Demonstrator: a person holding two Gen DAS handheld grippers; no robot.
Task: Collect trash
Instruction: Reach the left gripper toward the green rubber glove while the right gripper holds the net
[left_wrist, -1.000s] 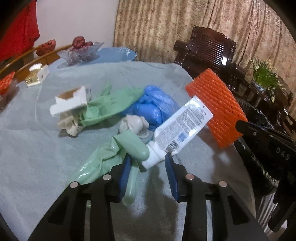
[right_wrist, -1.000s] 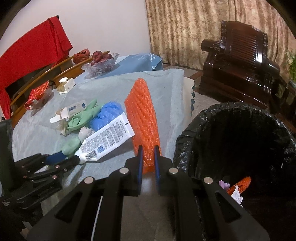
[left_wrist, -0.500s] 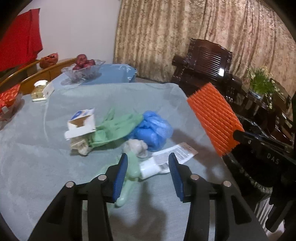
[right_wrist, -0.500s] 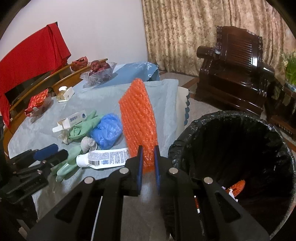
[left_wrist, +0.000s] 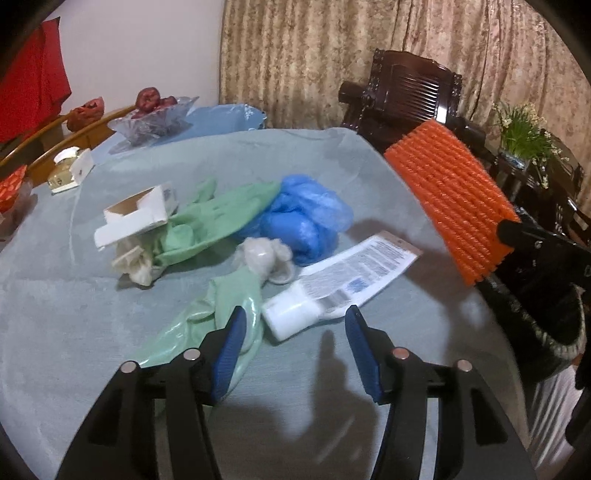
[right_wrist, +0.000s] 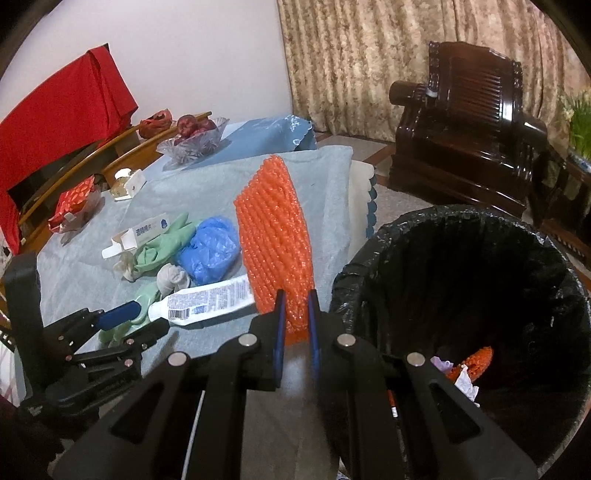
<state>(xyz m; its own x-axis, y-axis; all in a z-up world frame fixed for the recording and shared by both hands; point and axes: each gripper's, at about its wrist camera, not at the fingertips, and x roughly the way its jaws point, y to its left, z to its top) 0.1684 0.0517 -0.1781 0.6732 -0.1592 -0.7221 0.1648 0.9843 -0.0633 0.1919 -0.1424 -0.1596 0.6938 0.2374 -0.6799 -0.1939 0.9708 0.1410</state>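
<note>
A white tube (left_wrist: 340, 273) lies flat on the grey-green tablecloth (left_wrist: 74, 314), its cap just ahead of my left gripper (left_wrist: 295, 332). The left jaws are opening and their blue pads touch nothing. One pale green glove (left_wrist: 221, 310) lies under the left pad; another green glove (left_wrist: 218, 218), a blue plastic wad (left_wrist: 303, 218), a crumpled tissue (left_wrist: 264, 254) and a torn white box (left_wrist: 133, 218) lie beyond. My right gripper (right_wrist: 295, 299) is shut on an orange foam net (right_wrist: 273, 236), held upright beside the black-lined bin (right_wrist: 461, 295).
The bin holds some orange and white scraps (right_wrist: 465, 365) and stands off the table's right edge. A glass fruit bowl (left_wrist: 155, 118) and a small box (left_wrist: 70, 170) sit at the far left. A dark wooden armchair (right_wrist: 472, 122) and a potted plant (left_wrist: 521, 136) stand behind.
The left gripper let go of the white tube, which dropped from tilted in the air to flat on the cloth. Its jaws have spread wider. The right gripper kept its hold on the orange net.
</note>
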